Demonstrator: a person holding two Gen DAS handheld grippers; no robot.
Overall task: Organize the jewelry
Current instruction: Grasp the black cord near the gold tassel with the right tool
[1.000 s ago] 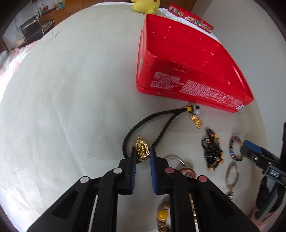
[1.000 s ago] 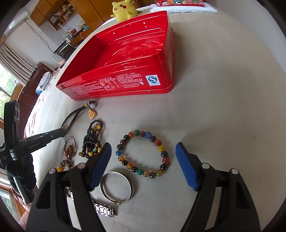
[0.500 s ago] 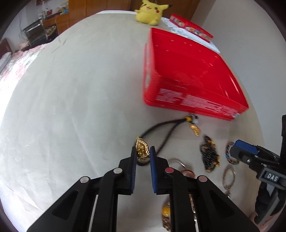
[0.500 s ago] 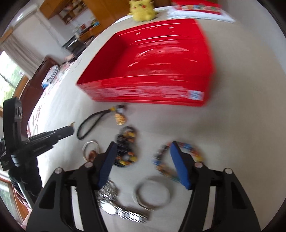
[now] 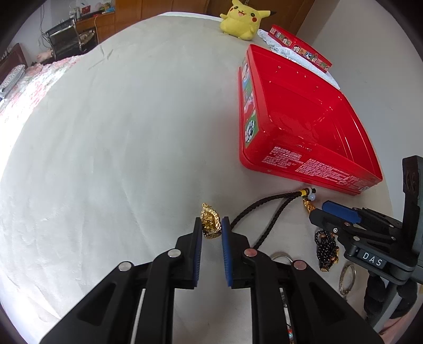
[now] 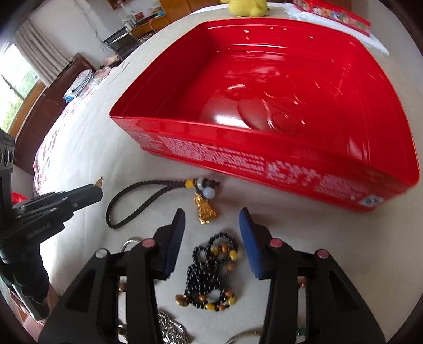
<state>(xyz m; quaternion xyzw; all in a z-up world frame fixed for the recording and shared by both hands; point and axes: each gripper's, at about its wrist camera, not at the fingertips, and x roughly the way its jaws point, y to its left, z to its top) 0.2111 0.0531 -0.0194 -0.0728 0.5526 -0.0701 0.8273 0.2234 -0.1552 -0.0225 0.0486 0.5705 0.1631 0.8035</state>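
Note:
My left gripper [image 5: 211, 225] is shut on a gold pendant [image 5: 210, 221] and holds it above the cream cloth, left of the open red tin [image 5: 267, 156]. A black braided cord with a gold charm [image 5: 272, 209] lies below the tin. My right gripper [image 6: 211, 222] is open, above a black beaded bracelet [image 6: 211, 275], with the cord's gold charm [image 6: 205, 210] just past its tips. The red tin [image 6: 238, 156] stands close ahead and is empty. The left gripper shows at the left of the right wrist view [image 6: 79, 195].
A yellow plush toy [image 5: 242, 19] and a flat red box [image 5: 300, 47] lie beyond the tin. A silver bangle [image 5: 347, 281], a ring [image 6: 129, 242] and a chain [image 6: 169, 328] lie near the bracelet. Furniture stands far left.
My left gripper has lifted the gold pendant off the cloth and away from the cord. My right gripper has moved left from the coloured bead bracelet to above the black beaded bracelet.

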